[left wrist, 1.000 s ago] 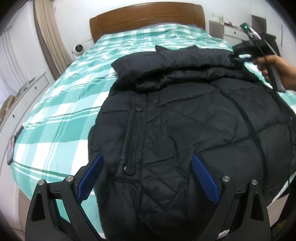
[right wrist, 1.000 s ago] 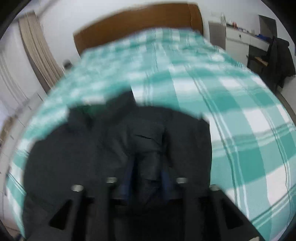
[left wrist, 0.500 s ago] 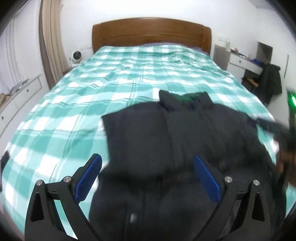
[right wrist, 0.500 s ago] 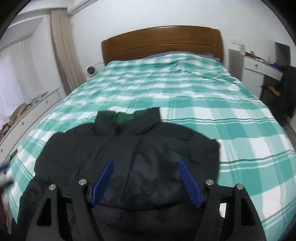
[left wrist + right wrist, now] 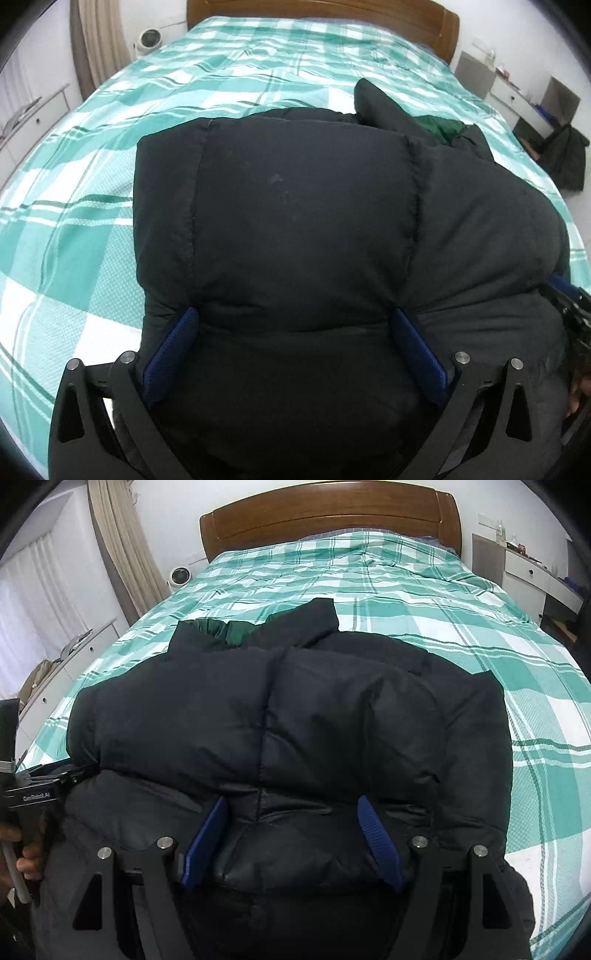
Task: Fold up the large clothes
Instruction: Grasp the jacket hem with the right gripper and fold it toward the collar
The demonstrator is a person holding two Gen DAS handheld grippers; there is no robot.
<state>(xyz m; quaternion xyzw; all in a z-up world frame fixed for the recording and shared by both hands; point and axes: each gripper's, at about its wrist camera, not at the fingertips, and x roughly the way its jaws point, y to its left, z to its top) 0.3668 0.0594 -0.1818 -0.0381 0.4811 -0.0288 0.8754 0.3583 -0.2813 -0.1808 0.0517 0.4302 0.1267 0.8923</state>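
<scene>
Left wrist view first: the black puffer jacket [image 5: 306, 221] is seen spread on the bed [image 5: 92, 206], its folded upper layer bulging directly ahead of the left tool [image 5: 295, 325]. The jaws are being opened to their widest, and padded fabric swells up between the blue pads [image 5: 417, 347]; a firm pinch is not shown, so it is read as released, with cloth merely brushed.

Over to the right wrist view: the same jacket is laid with its collar and green lining [image 5: 236, 631] pointing away towards the headboard [image 5: 328, 517], so its long axis runs from the tools up the bed. The right tool [image 5: 291, 808] is held spread at the near hem, a ridge of quilting lying between the pads without being visibly squeezed.

Both tools are placed at the near edge, left tool towards the jacket's left side; neither is judged clearly nearer. Any next fold would be carried away from the tools, towards the collar.

Hidden: the hem beneath both tools, the sleeves tucked under, and the bed's near edge.
</scene>
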